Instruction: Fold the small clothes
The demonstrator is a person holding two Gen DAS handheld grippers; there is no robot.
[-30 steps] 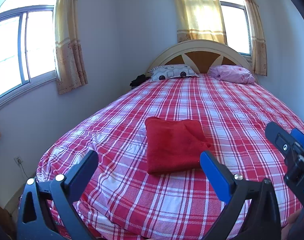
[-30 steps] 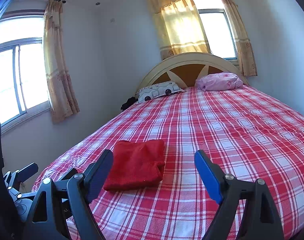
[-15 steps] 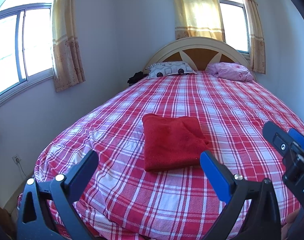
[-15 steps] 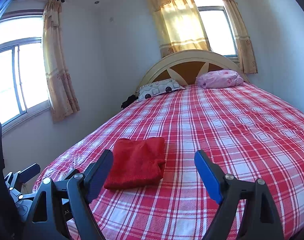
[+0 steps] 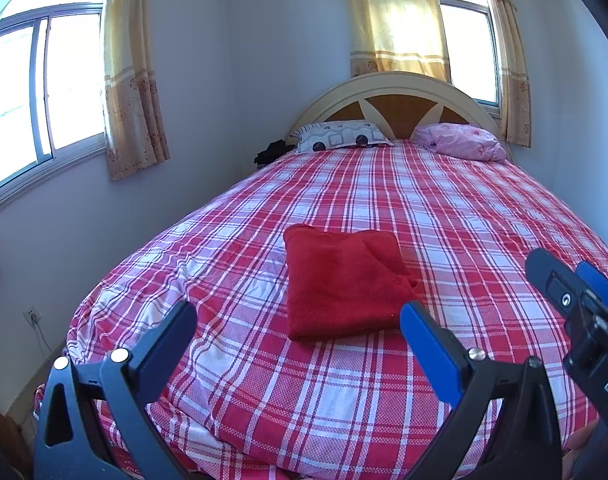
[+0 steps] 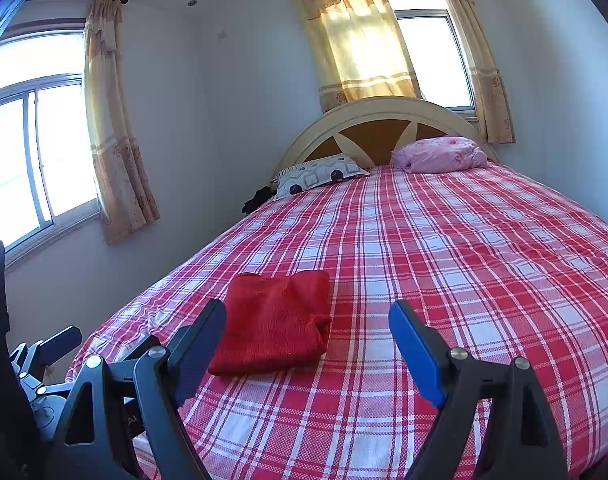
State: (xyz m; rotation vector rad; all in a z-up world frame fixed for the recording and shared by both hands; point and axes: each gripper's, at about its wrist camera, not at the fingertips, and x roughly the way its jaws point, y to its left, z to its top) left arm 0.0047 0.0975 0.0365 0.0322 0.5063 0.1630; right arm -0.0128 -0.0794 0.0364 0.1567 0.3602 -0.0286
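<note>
A red garment lies folded into a neat rectangle on the red plaid bed; it also shows in the right wrist view. My left gripper is open and empty, held above the near end of the bed, short of the garment. My right gripper is open and empty, held to the right of the garment; it also shows at the right edge of the left wrist view. Neither gripper touches the cloth.
A patterned pillow and a pink bundle lie by the headboard. A dark item sits at the bed's far left corner. Walls with curtained windows stand left and behind. The bed's foot edge is just below me.
Both cameras have tilted slightly, so the bed and red garment sit a little lower in view. The garment itself has not moved and both grippers stay open.
</note>
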